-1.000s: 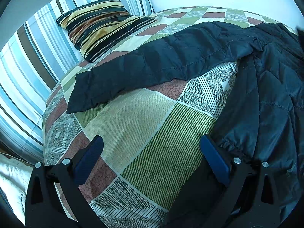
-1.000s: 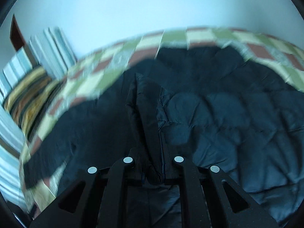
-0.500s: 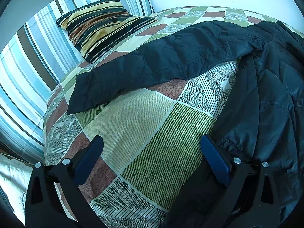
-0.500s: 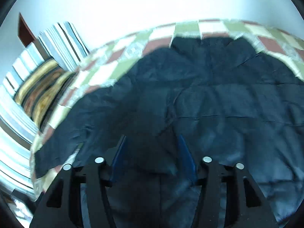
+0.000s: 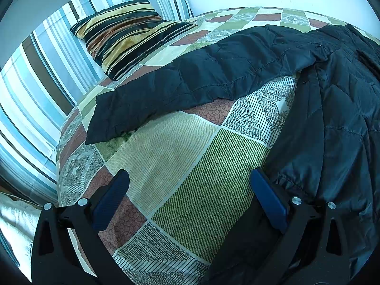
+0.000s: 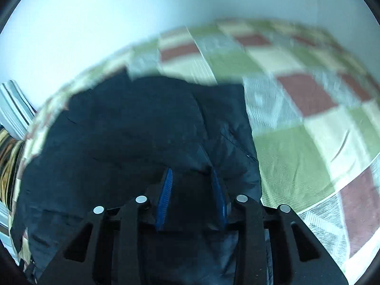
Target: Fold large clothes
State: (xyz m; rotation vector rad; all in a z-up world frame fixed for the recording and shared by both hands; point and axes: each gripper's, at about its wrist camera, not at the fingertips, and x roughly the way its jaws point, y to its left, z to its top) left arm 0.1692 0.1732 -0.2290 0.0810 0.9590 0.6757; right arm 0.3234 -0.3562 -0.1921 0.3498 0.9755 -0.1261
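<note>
Jacket [image 5: 337, 109] lies on the bed [image 5: 180, 156], dark and quilted, its body off to the right of my left fingers [image 5: 190, 190] and its sleeve [image 5: 190, 83] stretched out ahead of them, long axis running from far right to the cuff at near left. My left fingers are spread wide over bare bedspread, holding nothing; the right-hand pad sits just beside the hem. My right fingers [image 6: 192, 190] are parted too, empty, hovering directly over the jacket's body [image 6: 123, 137], with open bed to their right. That view is blurred. I judge the sleeve is next to fold in, and my left hand is the nearer one: the cuff lies ahead and to the left.
</note>
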